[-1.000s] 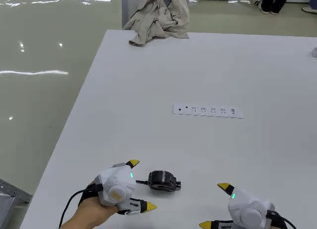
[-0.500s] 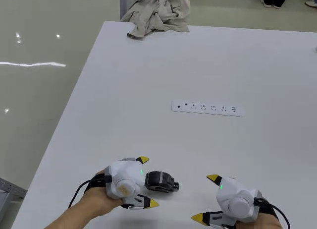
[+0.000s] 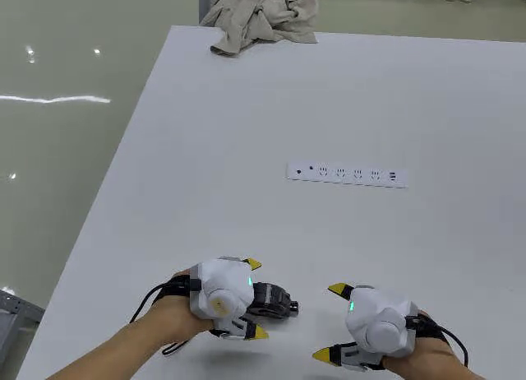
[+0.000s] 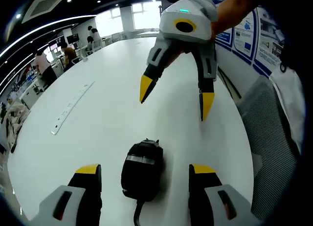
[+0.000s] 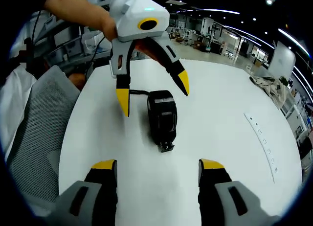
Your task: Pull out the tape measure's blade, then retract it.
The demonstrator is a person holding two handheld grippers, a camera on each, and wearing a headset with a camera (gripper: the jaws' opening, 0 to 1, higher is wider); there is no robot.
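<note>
Our left gripper (image 3: 256, 298) now straddles the tape measure (image 3: 275, 300) near the bench's (image 3: 246, 150) front edge, jaws wide, apparently not touching it. Our right gripper (image 3: 329, 322) draws closer, open and empty. We have not started pulling yet.

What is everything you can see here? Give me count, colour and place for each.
table: 1, white, under everything
tape measure: 1, black, on the table's near part, blade not pulled out
power strip: 1, white, mid-table
cloth: 1, beige, heaped at the table's far edge
mesh chair: 1, grey, beside the table
left tool: 1, white, yellow tips, open, jaws either side of the tape measure
right tool: 1, white, yellow tips, open, apart from the tape measure
hands: 2, one holding each tool
</note>
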